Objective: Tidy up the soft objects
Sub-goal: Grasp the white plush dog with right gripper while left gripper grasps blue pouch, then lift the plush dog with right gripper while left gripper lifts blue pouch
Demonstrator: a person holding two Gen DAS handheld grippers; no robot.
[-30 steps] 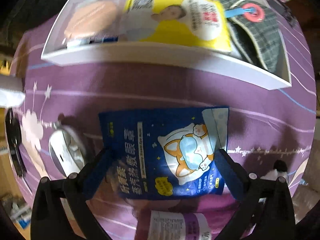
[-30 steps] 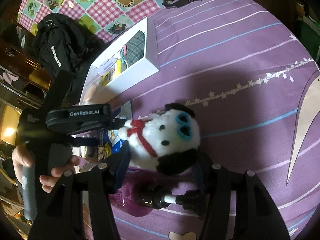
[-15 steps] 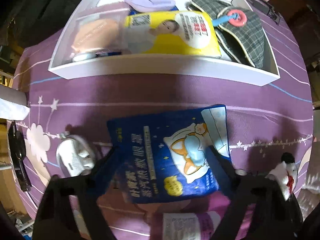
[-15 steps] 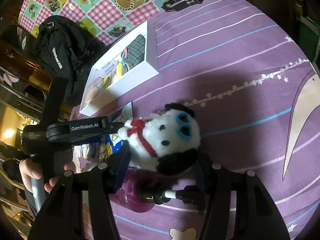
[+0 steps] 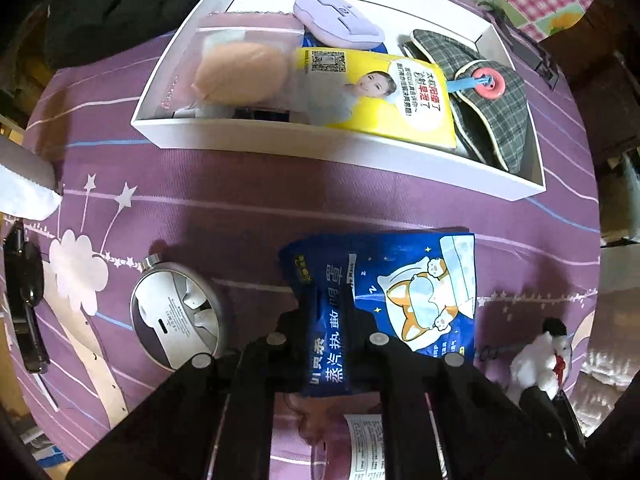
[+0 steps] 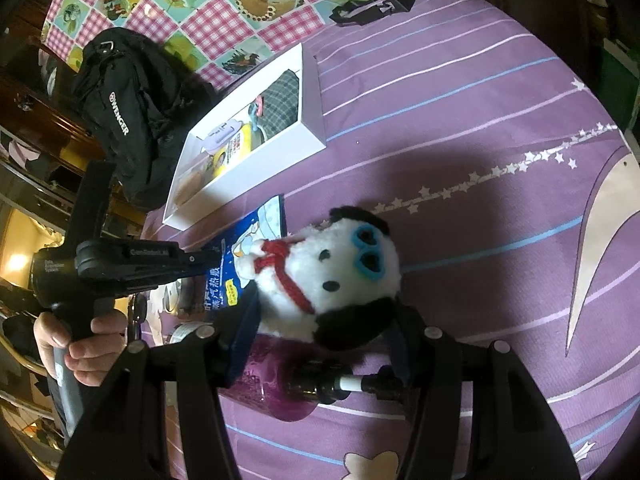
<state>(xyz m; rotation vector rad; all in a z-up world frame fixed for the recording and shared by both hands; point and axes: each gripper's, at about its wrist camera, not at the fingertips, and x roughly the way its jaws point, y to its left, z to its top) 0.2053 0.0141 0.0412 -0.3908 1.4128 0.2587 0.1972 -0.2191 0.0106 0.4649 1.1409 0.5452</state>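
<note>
Blue packet (image 5: 384,304) pinched in left hand-held gripper (image 5: 326,320).

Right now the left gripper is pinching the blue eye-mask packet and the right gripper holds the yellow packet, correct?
Not quite. The left gripper does pinch the blue eye-mask packet, but the right gripper holds the plush dog, as its wrist view shows. The yellow packet lies in the white box.
</note>
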